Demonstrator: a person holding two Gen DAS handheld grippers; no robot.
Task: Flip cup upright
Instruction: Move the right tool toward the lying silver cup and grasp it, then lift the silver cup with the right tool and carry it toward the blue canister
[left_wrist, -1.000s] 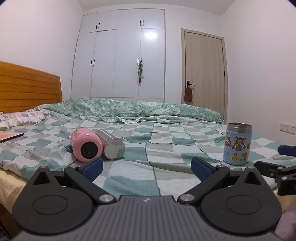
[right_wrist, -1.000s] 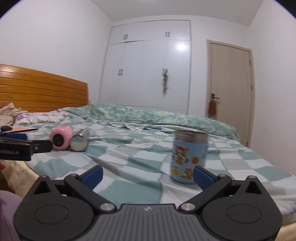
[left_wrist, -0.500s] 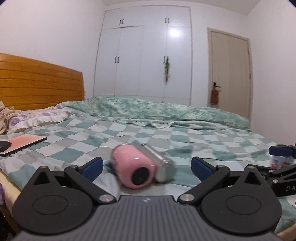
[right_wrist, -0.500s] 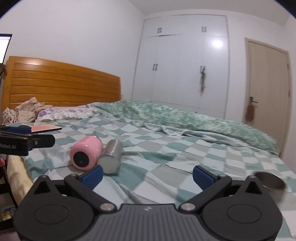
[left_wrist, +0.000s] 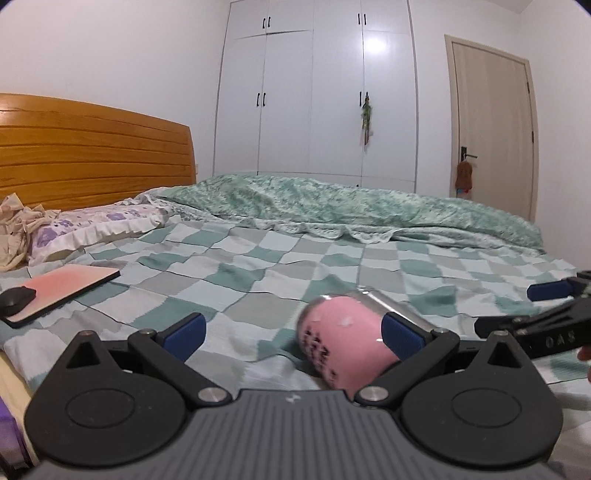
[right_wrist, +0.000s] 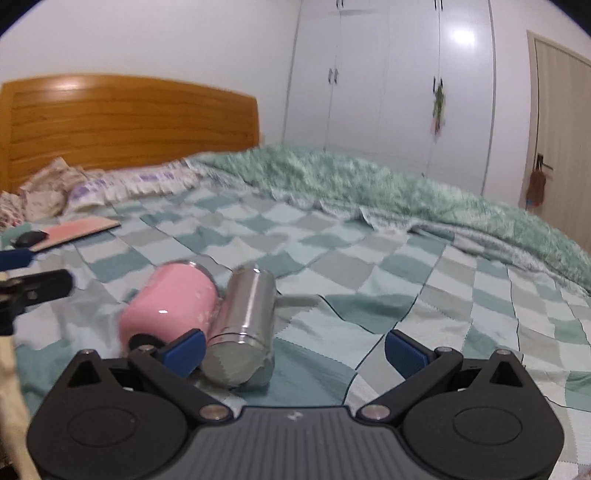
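Two cups lie on their sides on the bed, side by side and touching. One is a pink cup (right_wrist: 171, 302) and the other is a silver cup (right_wrist: 242, 325). They rest on a blanket (right_wrist: 388, 280) with green, grey and white squares. From the right wrist camera, the pink cup is on the left and the silver cup is on the right, with their bottoms pointing toward the camera.

The right gripper (right_wrist: 293, 349) is wide open and holds nothing. Its left blue fingertip (right_wrist: 184, 345) sits in front of the spot where the two cups meet. I cannot tell if it touches them. Its other fingertip is over bare blanket.

The left gripper (left_wrist: 291, 334) is wide open too, with nothing in it. From the left wrist camera, the pink cup (left_wrist: 343, 343) is close, low and to the right, partly behind the right blue fingertip (left_wrist: 402, 338). The cup looks blurry. A bit of the silver cup (left_wrist: 399, 306) peeks out behind it. The right gripper shows at the right edge of this view, off to the side of the cups.

Far to the left on the blanket lies a flat pink pad (left_wrist: 62, 288) with a black mouse (left_wrist: 16, 299) on it. A flowery pillow (left_wrist: 96, 225) sits by the wooden headboard (left_wrist: 92, 155). A green quilt (left_wrist: 351, 206) is bunched along the far side. Behind the bed are a white wardrobe (left_wrist: 314, 92) and a door (left_wrist: 491, 122).
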